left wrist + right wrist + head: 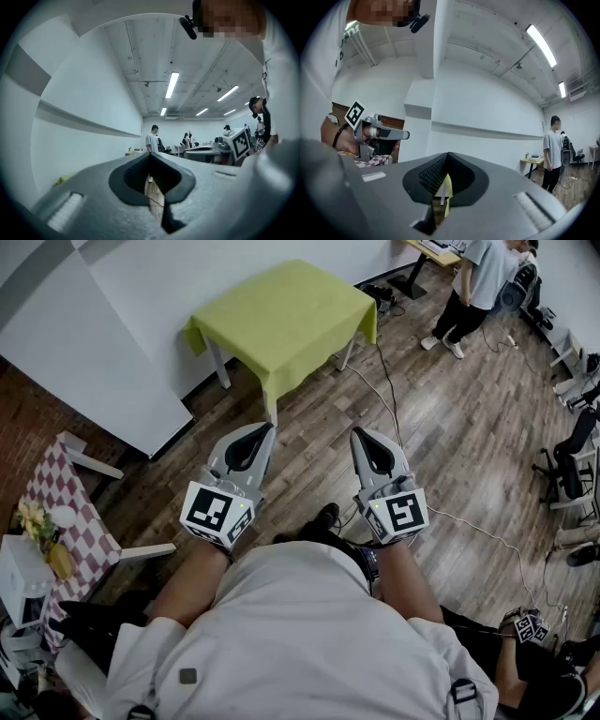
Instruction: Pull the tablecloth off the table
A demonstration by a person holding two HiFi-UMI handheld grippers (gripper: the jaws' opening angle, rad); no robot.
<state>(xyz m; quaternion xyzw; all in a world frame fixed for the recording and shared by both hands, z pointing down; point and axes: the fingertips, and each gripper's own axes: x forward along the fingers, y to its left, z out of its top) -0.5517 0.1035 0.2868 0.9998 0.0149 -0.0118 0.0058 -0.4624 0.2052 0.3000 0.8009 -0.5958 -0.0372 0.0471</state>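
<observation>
The yellow-green tablecloth [281, 315] covers a small white-legged table by the white wall, at the top of the head view. Both grippers are held out level in front of the person, over the wooden floor and well short of that table. The left gripper [263, 430] is shut with nothing in it. The right gripper [362, 435] is also shut and empty. In the right gripper view a strip of the cloth [446, 186] shows through the notch behind the closed tips [448, 155]. The left gripper view shows its tips [152, 156] together, and a sliver of the cloth [62, 179] at the left.
A second table with a red-and-white checked cloth [67, 512] and flowers stands at the left. A cable [392, 399] runs across the floor from the green table. A person [476, 285] stands at the top right beside a desk. Office chairs [570, 457] line the right edge.
</observation>
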